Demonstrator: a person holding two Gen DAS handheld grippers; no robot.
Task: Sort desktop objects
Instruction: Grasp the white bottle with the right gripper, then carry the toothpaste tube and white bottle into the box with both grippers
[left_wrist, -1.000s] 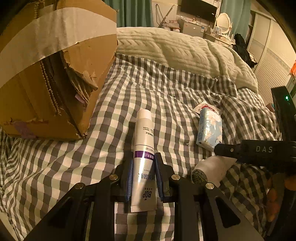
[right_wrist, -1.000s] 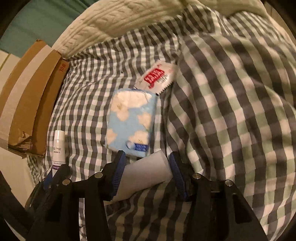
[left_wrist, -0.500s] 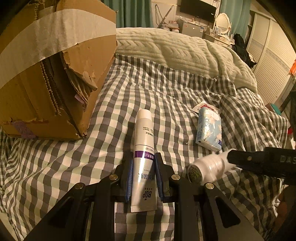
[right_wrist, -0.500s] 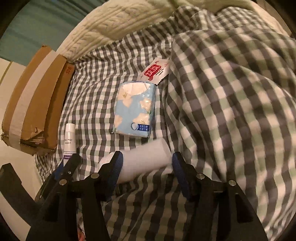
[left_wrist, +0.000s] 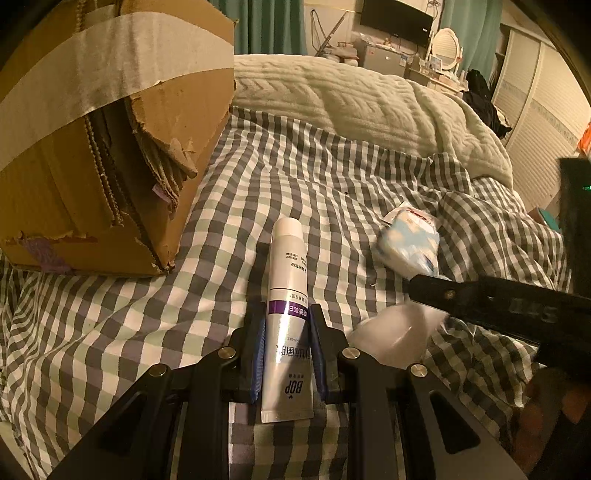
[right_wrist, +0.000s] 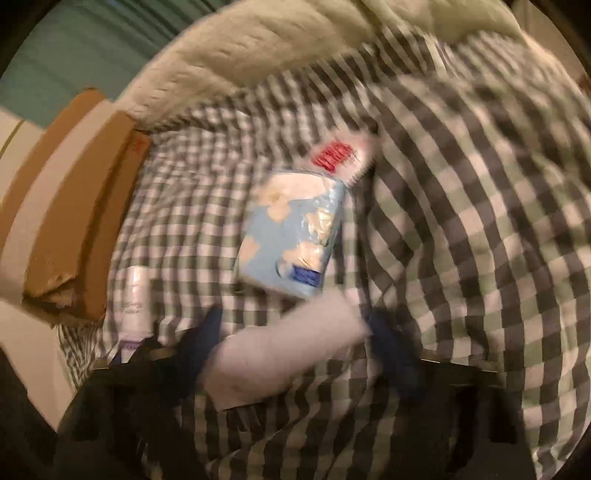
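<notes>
My left gripper (left_wrist: 286, 325) is shut on a white and purple toothpaste tube (left_wrist: 287, 295) that lies along the checked bedspread, cap pointing away. My right gripper (right_wrist: 295, 325) is shut on a white bottle (right_wrist: 280, 354), held just above the bedspread; the right wrist view is blurred by motion. The bottle also shows blurred in the left wrist view (left_wrist: 395, 332), under the right gripper's black finger (left_wrist: 480, 299). A blue tissue pack (right_wrist: 291, 236) lies just beyond the bottle, with a red and white sachet (right_wrist: 340, 155) behind it.
A taped, torn cardboard box (left_wrist: 103, 147) stands at the left on the checked bedspread (left_wrist: 295, 184). A cream blanket (left_wrist: 351, 103) covers the far side of the bed. The tissue pack (left_wrist: 410, 240) lies to the right of the tube.
My right gripper has moved with the white bottle, swinging leftward then back, and is in fast motion now. My left gripper and the toothpaste tube have stayed still.
</notes>
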